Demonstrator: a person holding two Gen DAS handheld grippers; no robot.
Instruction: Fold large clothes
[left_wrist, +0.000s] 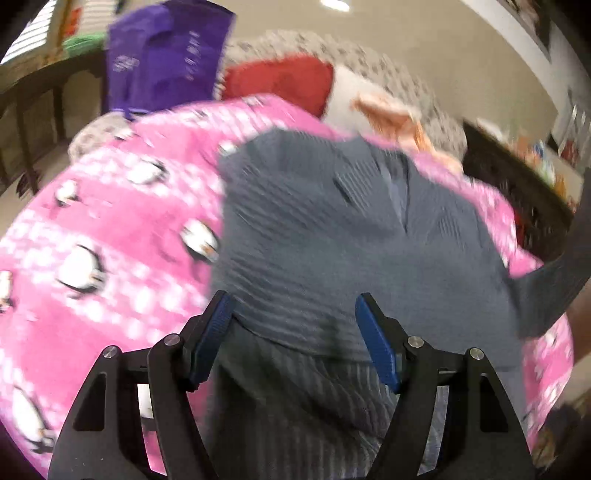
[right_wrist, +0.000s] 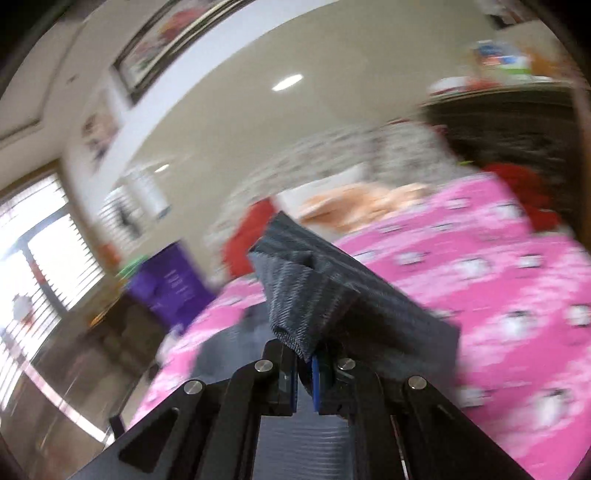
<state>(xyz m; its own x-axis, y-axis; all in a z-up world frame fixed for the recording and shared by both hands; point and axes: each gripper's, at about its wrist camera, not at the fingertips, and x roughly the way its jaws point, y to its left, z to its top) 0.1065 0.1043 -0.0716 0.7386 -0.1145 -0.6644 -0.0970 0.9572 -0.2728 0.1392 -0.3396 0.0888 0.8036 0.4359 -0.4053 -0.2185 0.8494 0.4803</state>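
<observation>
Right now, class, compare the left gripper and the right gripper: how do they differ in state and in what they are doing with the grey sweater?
The left gripper is open, its blue pads spread wide; the right gripper is shut. The left gripper holds nothing, with the grey sweater lying between its fingers; the right gripper pinches a fold of it, lifted off the pink blanket. Both have black fingers with blue pads.

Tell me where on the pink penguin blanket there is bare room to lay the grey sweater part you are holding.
Widest free patch: pink blanket left of the grey sweater, toward the purple bag. From the right wrist view, open blanket also lies right of the lifted fold held by the right tool. Crowded: far edge, with red cushion and orange cloth.
</observation>
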